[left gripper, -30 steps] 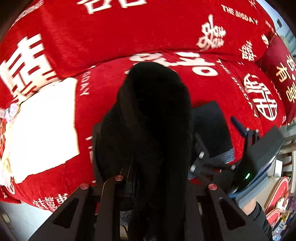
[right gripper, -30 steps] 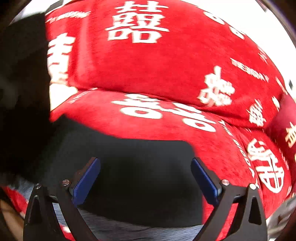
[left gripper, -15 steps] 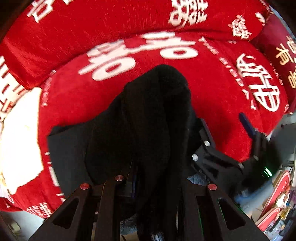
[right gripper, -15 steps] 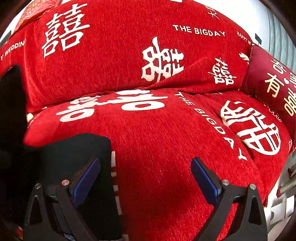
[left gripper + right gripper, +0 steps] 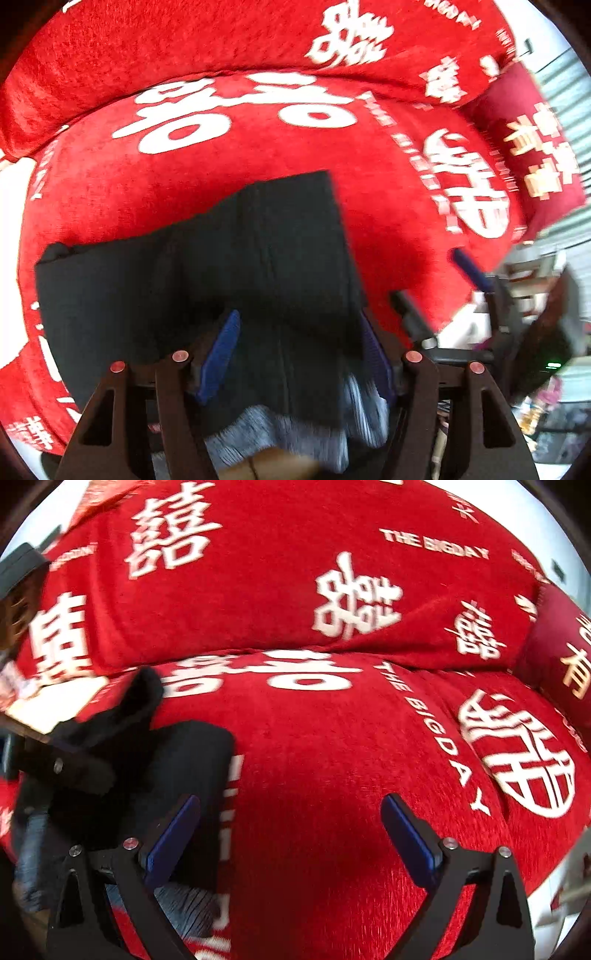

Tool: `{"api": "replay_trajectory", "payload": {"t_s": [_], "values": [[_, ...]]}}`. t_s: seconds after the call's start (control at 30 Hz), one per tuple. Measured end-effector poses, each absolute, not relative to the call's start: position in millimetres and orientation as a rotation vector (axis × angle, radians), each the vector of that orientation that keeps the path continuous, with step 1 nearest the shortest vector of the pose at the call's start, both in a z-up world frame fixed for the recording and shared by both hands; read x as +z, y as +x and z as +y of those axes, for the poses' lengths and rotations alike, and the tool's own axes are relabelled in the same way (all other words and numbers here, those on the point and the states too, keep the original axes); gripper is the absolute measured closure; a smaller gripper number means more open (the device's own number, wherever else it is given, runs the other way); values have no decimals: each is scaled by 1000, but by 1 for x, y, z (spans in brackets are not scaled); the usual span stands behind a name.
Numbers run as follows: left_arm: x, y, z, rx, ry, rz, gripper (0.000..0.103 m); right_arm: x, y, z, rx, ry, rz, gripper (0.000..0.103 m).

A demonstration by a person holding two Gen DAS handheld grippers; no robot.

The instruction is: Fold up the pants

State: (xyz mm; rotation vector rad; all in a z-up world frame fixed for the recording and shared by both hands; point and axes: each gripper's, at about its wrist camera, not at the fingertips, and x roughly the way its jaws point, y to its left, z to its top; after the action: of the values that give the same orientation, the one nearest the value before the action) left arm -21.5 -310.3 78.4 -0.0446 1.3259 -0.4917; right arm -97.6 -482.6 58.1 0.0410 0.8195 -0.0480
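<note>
The black pants lie folded flat on the red sofa seat, with a grey ribbed hem at the near edge. My left gripper hangs just over them. Its jaws are opening, the cloth lies under and between the blue pads, and neither pad presses on it. In the right wrist view the pants sit at the left. My right gripper stands open over bare red seat to their right, holding nothing. It also shows at the right of the left wrist view as the right gripper.
The sofa's red backrest with white characters rises behind the seat. A dark red cushion fills the right end. A white patch lies at the far left. The seat's front edge drops off toward room clutter at the lower right.
The left gripper was shut on a raised bunch of black cloth; its jaws have now parted and the cloth lies flat on the seat. The open right gripper slid right, off the pants.
</note>
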Motion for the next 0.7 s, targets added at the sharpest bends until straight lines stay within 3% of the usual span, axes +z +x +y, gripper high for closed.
{"api": "replay_trajectory", "payload": {"t_s": [0.1, 0.13, 0.17, 0.2, 0.3, 0.5, 0.6, 0.67, 0.7], "values": [[100, -33, -294, -537, -80, 1266, 33, 62, -108, -489, -19, 63, 828, 4], [106, -38, -284, -538, -74, 1239, 26, 63, -111, -492, 1, 104, 830, 4], [108, -42, -273, -511, -59, 1212, 11, 65, -114, -497, 47, 176, 828, 4], [108, -46, -260, -460, -44, 1173, 8, 66, -117, -502, 107, 260, 818, 4], [94, -56, -219, -332, -33, 1145, 8, 61, -115, -498, 217, 393, 821, 4], [46, -67, -155, -81, -88, 1149, 8, 47, -97, -431, 299, 284, 895, 5], [24, -71, -134, -81, -153, 1172, 8, 46, -95, -400, 271, 155, 909, 15], [16, -73, -128, -88, -210, 1165, 8, 42, -89, -393, 251, 125, 947, 49], [15, -73, -130, -89, -216, 1164, 8, 41, -87, -394, 243, 138, 956, 53]]}}
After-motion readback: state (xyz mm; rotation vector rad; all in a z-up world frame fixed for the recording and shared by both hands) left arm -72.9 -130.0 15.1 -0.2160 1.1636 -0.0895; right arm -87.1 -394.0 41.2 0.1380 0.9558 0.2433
